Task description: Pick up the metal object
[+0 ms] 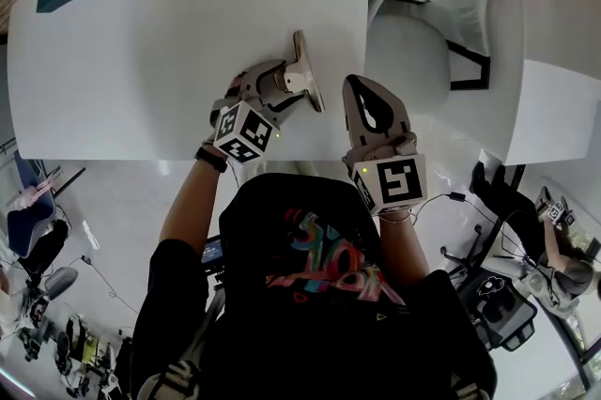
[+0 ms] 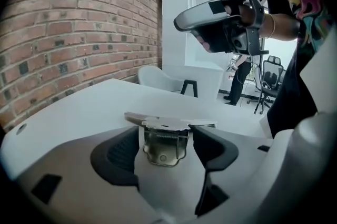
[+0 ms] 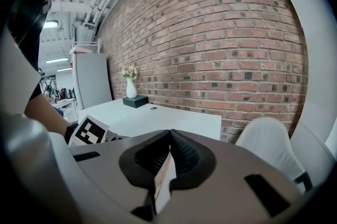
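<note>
Left gripper (image 2: 166,136) stands wide, its jaws apart on either side of the metal object (image 2: 163,124), which lies on the white table (image 1: 169,41) near its 5 o'clock corner. Right gripper (image 1: 362,88), jaws together, hovers at the object's 4 o'clock.

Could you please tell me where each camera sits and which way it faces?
Head view: on the person's head, facing steeply down at the white table; shirt, forearms, left gripper, right gripper show.
Left gripper view: on the left gripper, facing along its open jaws at the metal object; right gripper above.
Right gripper view: on the right gripper, facing the brick wall; left gripper's marker cube shows.
Shared: the white table.
</note>
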The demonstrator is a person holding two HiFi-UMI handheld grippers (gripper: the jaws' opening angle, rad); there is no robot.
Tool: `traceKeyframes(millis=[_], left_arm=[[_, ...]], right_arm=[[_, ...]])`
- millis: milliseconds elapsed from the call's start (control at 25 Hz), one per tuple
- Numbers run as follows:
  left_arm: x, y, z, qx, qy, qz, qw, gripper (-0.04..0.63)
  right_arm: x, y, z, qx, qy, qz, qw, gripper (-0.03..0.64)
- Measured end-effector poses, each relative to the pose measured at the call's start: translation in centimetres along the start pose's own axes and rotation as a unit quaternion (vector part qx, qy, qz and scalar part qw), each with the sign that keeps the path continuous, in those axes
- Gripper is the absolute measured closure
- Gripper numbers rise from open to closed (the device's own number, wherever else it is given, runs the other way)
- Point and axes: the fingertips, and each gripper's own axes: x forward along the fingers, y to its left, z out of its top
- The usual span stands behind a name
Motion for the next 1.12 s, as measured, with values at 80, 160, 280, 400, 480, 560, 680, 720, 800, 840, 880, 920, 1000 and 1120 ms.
traceKeyframes(millis=[80,160,280,400,480,560,680,720,800,840,880,920,1000,1120], left_arm=[[0.3,0.2,0.1,0.004,0.002,0.003,1.0,0.296],[0.8,0.2,0.0,0.012,0.008,0.003,0.9999,0.296],[1.2,0.2,0.0,0.029,0.018,0.002,0.9994,0.296],[1.3,0.2,0.0,0.032,0.018,0.003,0.9993,0.296],[1.4,0.1,0.0,0.032,0.018,0.002,0.9993,0.296],[1.5,0.0,0.0,0.032,0.019,0.0,0.9993,0.296],[1.4,0.0,-0.1,0.032,0.019,-0.003,0.9993,0.298],[1.4,0.0,-0.1,0.032,0.02,-0.003,0.9993,0.298],[1.2,0.1,-0.2,0.034,0.02,-0.002,0.9992,0.298],[1.2,0.1,-0.1,0.035,0.019,0.0,0.9992,0.298],[1.2,0.2,-0.1,0.036,0.019,0.001,0.9992,0.298],[1.2,0.2,-0.1,0.037,0.019,0.001,0.9991,0.299],[1.3,0.3,-0.1,0.035,0.02,0.002,0.9992,0.299],[1.3,0.4,0.1,0.024,0.018,0.004,0.9996,0.299]], right_arm=[[-0.1,0.1,-0.2,0.002,0.001,0.001,1.0,0.6],[-0.2,0.1,-0.5,0.005,0.004,0.002,1.0,0.6],[-0.2,0.2,-0.6,0.007,0.005,0.0,1.0,0.6],[-0.2,0.2,-0.7,0.008,0.005,0.001,1.0,0.6],[-0.2,0.1,-0.8,0.008,0.006,0.002,1.0,0.6],[-0.2,0.1,-1.0,0.007,0.007,0.004,1.0,0.6],[-0.2,0.4,-1.2,0.007,0.01,0.006,1.0,0.6],[-0.1,0.4,-1.2,0.007,0.011,0.005,1.0,0.6],[-0.2,0.5,-1.2,0.008,0.011,0.004,1.0,0.6],[-0.2,0.4,-1.2,0.009,0.011,0.003,1.0,0.6],[-0.2,0.3,-1.2,0.01,0.012,0.001,1.0,0.6],[-0.2,0.2,-1.2,0.011,0.012,0.0,1.0,0.6],[-0.3,0.1,-1.3,0.012,0.013,0.0,1.0,0.6],[-0.4,-0.1,-1.2,0.012,0.012,0.0,1.0,0.6]])
